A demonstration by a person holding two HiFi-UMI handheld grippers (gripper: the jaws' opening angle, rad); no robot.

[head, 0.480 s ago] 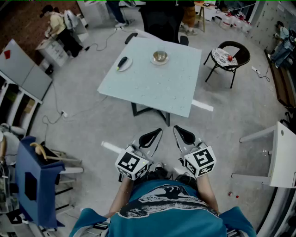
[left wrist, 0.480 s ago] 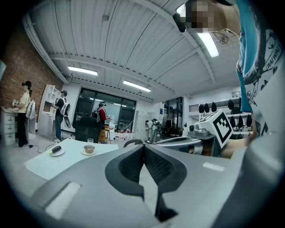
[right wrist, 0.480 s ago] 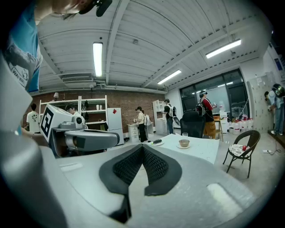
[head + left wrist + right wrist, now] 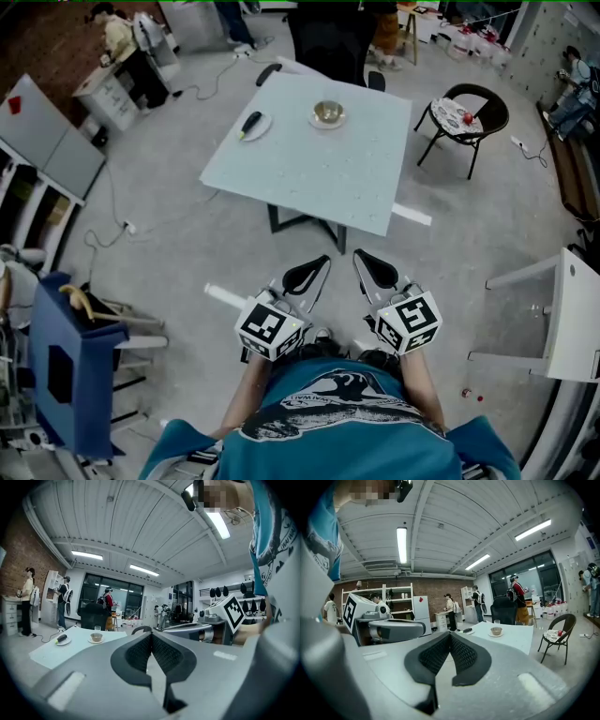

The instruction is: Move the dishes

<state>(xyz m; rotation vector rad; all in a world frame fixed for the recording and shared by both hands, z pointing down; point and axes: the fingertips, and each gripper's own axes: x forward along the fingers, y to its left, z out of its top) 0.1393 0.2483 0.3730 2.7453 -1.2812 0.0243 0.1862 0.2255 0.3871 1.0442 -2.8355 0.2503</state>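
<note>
A pale square table [image 4: 319,178] stands ahead of me. On its far side sit a small bowl on a saucer [image 4: 327,114] and a white plate with a dark and green object [image 4: 252,125]. Both dishes also show in the gripper views: the bowl [image 4: 96,637] [image 4: 496,631], the plate [image 4: 62,640] [image 4: 466,631]. My left gripper [image 4: 315,269] and right gripper [image 4: 364,264] are held low near my body, well short of the table. Each is shut with its pads together and holds nothing.
A black office chair [image 4: 330,42] stands behind the table, a round black chair [image 4: 467,114] at its right. A blue cart [image 4: 70,361] is at my left, a white table [image 4: 572,314] at my right. People stand at the back. Cables lie on the floor.
The view has shifted slightly; the table sits marginally nearer. Both grippers keep the same pose and stay shut.
</note>
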